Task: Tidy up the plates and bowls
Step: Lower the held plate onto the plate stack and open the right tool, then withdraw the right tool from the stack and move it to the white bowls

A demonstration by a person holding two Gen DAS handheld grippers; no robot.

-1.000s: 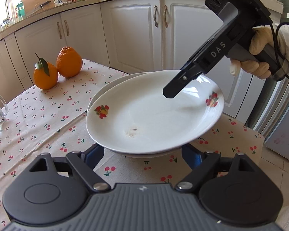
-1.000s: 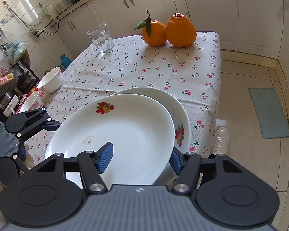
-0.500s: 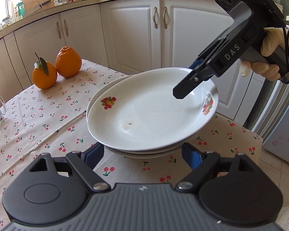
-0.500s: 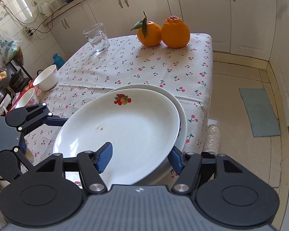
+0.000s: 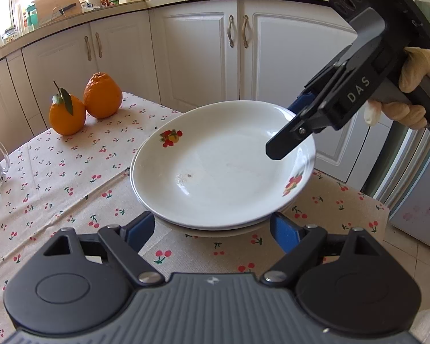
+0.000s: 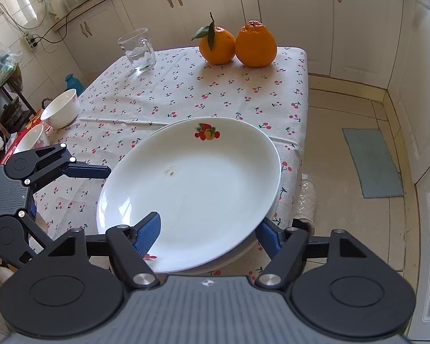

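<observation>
Since half a second ago the top plate point(image 5: 223, 166) has come down nearly flush onto the lower plate point(image 5: 215, 230), whose rim shows only as a thin white lip underneath; before, the top one sat tilted and offset.

Right gripper point(image 6: 207, 233) straddles the stack's near rim: one blue pad lies over the inside of the top plate, the other sits outside and below the rim. Whether the pads press the china or merely flank it I cannot tell. In the left wrist view the same tool point(image 5: 289, 143) reaches in over the far rim of the stack.

Left gripper point(image 5: 212, 230) stands spread wide, its blue pads either side of the stack's near edge and not touching it; in the right wrist view it point(image 6: 80, 189) sits just beside the stack's left rim.

Relative to the stack: it rests on the cherry-print tablecloth point(image 6: 186, 91) near the table's corner, its right rim close to the table's edge, with open floor and a grey mat point(image 6: 371, 162) beyond. Two oranges point(image 6: 238, 46) stand well apart at the far edge, a glass mug point(image 6: 137, 50) far left of them. Two bowls point(image 6: 61, 110) sit off to the left, past the left gripper. Bare cloth lies between the stack and the oranges.
</observation>
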